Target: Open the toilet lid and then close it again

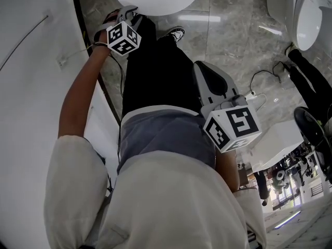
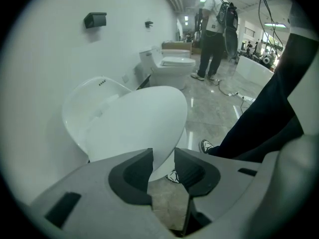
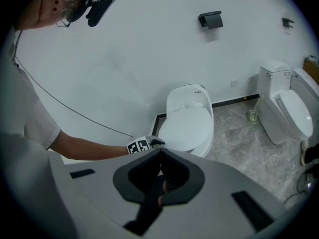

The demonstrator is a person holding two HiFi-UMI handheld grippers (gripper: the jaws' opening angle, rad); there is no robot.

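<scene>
Left arm [image 1: 78,95] stretched forward and down. Left tongs [image 2: 163,158] pitched steeply down at the front rim of the lid [image 2: 137,126]. Jaws partly open, rim showing in the gap, pads not pressing on it. Right tongs [image 3: 159,156] near the waist, well apart from the lid, tips together, empty. Lid white, oval, glossy, low over the toilet [image 3: 192,94] against the wall.

Bright overhead light streaks the glossy floor [image 1: 199,18]; both gripper views curve and darken toward their edges.
</scene>
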